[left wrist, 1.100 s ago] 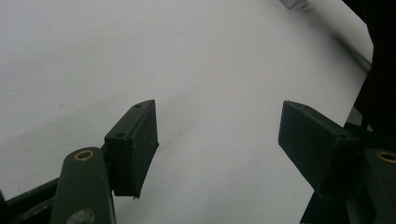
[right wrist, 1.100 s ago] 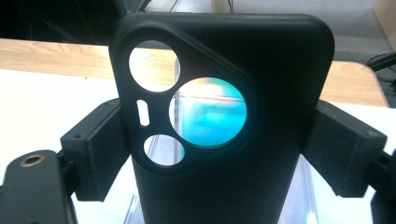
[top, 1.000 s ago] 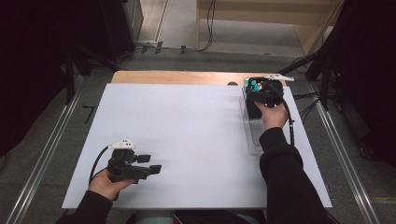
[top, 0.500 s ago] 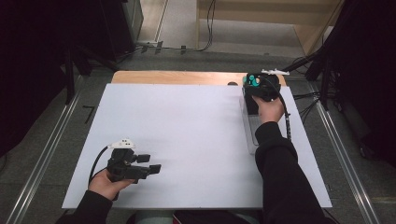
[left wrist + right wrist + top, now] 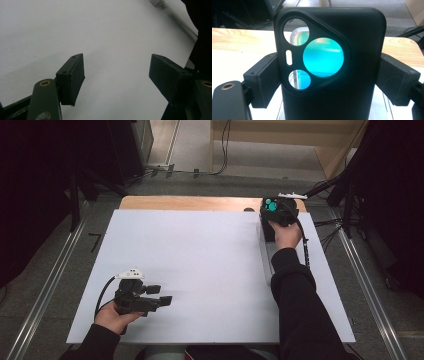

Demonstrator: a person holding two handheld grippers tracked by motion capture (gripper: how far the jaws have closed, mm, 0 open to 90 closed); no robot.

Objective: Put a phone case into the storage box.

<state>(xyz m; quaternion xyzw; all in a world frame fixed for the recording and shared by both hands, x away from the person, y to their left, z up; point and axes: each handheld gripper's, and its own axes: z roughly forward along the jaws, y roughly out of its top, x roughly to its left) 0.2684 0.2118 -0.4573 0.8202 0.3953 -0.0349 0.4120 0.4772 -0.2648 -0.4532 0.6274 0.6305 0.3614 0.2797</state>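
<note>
A black phone case (image 5: 362, 50) with round camera cut-outs stands upright between the jaws of my right gripper (image 5: 329, 72). Both pads (image 5: 265, 80) lie against its sides. The jaws have just been opening a little, with the case still between them. Teal shows through the cut-outs. In the high view the right gripper (image 5: 277, 215) is at the table's far right, and the case (image 5: 271, 206) sits at its far end. My left gripper (image 5: 162, 295) rests near the front left over the bare white sheet, open with nothing between its jaws (image 5: 116, 65).
The white sheet (image 5: 200, 265) covers most of the table, with a wooden strip (image 5: 190, 202) along the far edge. A clear, tray-like thing (image 5: 266, 262) lies beside the right forearm. Cables (image 5: 305, 245) trail on the right. Metal rails (image 5: 45, 290) run along both sides.
The right hand has carried the phone case a little farther toward the table's far edge. The left hand has stayed where it was.
</note>
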